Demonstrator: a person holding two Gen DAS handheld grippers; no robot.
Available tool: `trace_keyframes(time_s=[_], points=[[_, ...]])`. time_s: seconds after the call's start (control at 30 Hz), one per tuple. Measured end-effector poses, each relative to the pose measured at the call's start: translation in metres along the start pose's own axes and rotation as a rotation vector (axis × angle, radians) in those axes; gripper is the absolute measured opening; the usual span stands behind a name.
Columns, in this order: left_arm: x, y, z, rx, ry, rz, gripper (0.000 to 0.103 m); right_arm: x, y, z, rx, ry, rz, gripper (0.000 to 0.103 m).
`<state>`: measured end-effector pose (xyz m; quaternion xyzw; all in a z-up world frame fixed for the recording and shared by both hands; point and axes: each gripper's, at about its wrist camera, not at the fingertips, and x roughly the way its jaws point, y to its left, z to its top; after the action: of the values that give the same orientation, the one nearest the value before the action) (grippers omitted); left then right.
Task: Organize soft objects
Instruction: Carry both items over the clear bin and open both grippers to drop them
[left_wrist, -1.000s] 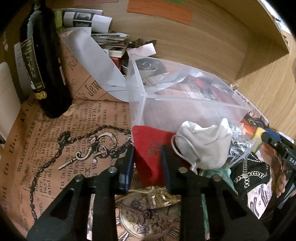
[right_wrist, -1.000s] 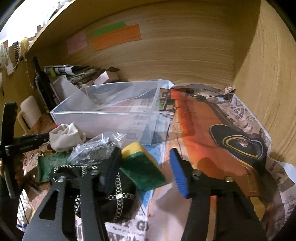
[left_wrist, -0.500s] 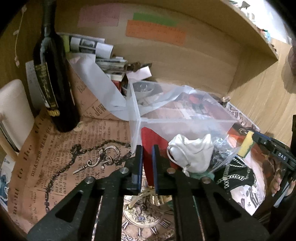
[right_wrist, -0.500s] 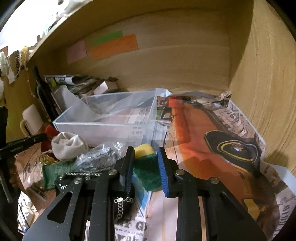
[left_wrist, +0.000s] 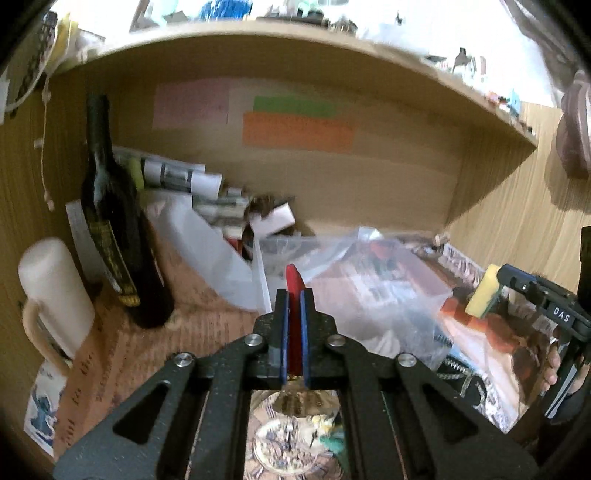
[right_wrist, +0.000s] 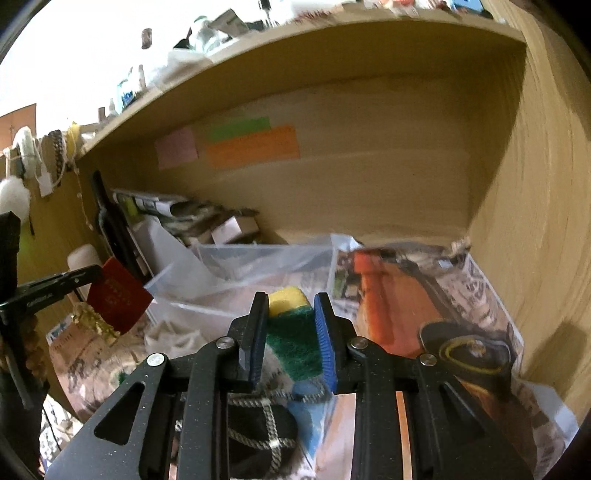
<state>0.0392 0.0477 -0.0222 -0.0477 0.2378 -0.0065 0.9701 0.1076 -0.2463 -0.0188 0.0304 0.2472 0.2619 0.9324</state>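
Left tool (left_wrist: 294, 332): jaws nearly closed, pinching a red fabric pouch (left_wrist: 294, 295) lifted off the tabletop (left_wrist: 122, 354); a gold tassel (left_wrist: 295, 397) hangs below it. Ahead of this tool, a clear plastic bin (left_wrist: 369, 280); ahead-left, a dark wine bottle (left_wrist: 110, 236) and a white mug (left_wrist: 55, 295).

Right tool (right_wrist: 291, 332): jaws narrow, clamping a yellow-and-green sponge (right_wrist: 291, 325) in the air. Below it, a black rope-trimmed pouch (right_wrist: 258, 432); ahead, the bin (right_wrist: 258, 258). The red pouch (right_wrist: 118, 299) hangs to its left.

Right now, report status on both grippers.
Left gripper shut on red pouch, lifted. Right gripper shut on sponge, raised. Clear plastic bin ahead, nothing blocking it.
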Motion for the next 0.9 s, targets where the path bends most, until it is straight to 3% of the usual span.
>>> trace_keyframes(time_s=[0.23,0.47,0.73,0.9], points=[[0.0,-0.004,0.032,0.023,-0.066,0.001,0.004,0.006,0.008,0.016,-0.017,-0.041,0.024,0.023],[0.026,-0.012,0.06,0.032,-0.087,0.005,0.004,0.028,0.019,0.033,-0.054,-0.045,0.042,0.023],[0.07,-0.026,0.072,0.031,-0.045,-0.045,0.004,0.065,0.022,0.042,-0.078,-0.001,0.042,0.023],[0.104,-0.036,0.07,0.029,0.023,-0.098,0.004,0.091,0.022,0.04,-0.088,0.055,0.031,0.023]])
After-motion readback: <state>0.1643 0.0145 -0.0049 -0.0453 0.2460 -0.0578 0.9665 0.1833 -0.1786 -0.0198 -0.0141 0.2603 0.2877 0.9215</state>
